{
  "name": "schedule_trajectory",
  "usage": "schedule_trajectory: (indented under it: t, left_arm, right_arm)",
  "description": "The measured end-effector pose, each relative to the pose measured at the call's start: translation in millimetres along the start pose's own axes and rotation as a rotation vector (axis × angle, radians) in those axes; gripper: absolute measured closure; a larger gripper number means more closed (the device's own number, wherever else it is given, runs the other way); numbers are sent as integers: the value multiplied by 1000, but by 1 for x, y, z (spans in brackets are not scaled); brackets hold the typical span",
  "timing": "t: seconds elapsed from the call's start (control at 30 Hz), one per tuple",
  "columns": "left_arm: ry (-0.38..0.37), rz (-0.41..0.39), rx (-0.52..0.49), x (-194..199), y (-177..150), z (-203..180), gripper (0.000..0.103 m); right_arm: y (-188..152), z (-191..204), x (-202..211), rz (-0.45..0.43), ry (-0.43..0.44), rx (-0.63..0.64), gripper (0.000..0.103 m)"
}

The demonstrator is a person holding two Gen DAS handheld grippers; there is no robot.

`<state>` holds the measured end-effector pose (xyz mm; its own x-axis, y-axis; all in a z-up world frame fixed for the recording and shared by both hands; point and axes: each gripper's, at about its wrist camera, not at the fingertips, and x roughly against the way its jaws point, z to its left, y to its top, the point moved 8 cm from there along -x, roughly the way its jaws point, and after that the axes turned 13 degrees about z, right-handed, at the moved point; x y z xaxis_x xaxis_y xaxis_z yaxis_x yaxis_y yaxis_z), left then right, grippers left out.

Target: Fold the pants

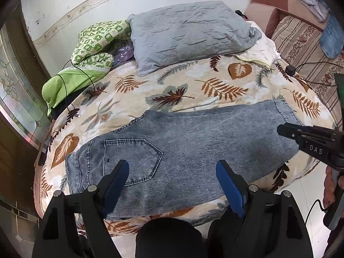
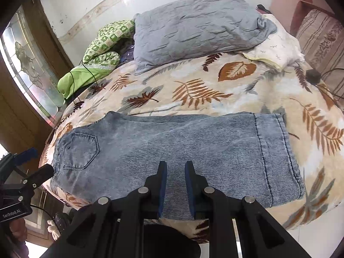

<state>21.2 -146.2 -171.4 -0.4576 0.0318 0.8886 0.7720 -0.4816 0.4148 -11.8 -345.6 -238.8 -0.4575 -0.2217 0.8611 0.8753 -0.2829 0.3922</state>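
Observation:
Faded blue jeans [image 1: 193, 146] lie flat along the near edge of the bed, legs stacked, waist and back pocket [image 1: 133, 159] at the left, hems at the right. They also show in the right wrist view [image 2: 193, 150]. My left gripper [image 1: 172, 167] is open wide and empty, above the waist and pocket end. My right gripper [image 2: 175, 167] is open by a narrow gap and empty, above the near edge of the legs. It shows from the side in the left wrist view [image 1: 286, 130], near the hems.
The bed has a leaf-print blanket [image 1: 193, 86]. A grey pillow [image 1: 189, 34] and a green quilt [image 1: 90, 49] with a black cable lie at the back. A sofa [image 1: 301, 38] stands at the right, a wooden door [image 2: 25, 68] at the left.

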Motion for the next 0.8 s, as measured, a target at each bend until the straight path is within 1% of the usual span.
schedule_trajectory:
  t: [0.17,0.2,0.27,0.3,0.33,0.37,0.4,0.43,0.57,0.7,0.8]
  left_arm:
    - [4,12,-64,-9,3,-20,20]
    - [5,24,-87,-15,4,-28,20]
    - [-3,43,-123,-25,6,-41,20]
    - [-6,62,-142,-33,7,-48,20]
    - [-5,82,-154,-40,7,-55,20]
    - [-9,101,-164,-46,8,-61,20]
    - [-23,121,-173,-52,8,-68,20]
    - [-38,146,-182,-60,9,-76,20]
    - [-60,205,-212,-82,15,-103,20]
    - [-51,227,-206,-99,25,-119,20]
    - [-53,231,-186,-108,31,-122,20]
  right_arm:
    - [-3,-26,15,-45,13,-41,83]
    - [-5,-35,20,-57,16,-55,83]
    - [-13,-61,27,-72,-7,-97,81]
    - [-17,-72,30,-77,-14,-119,73]
    - [-24,-87,34,-87,-17,-155,59]
    - [-31,-103,39,-104,-19,-197,48]
    - [-36,-115,43,-122,-19,-231,35]
    - [-44,-130,47,-138,-17,-269,34]
    - [-67,-173,48,-131,19,-377,34]
    - [-71,-186,39,-131,116,-436,34]
    - [-72,-183,21,-102,201,-453,34]
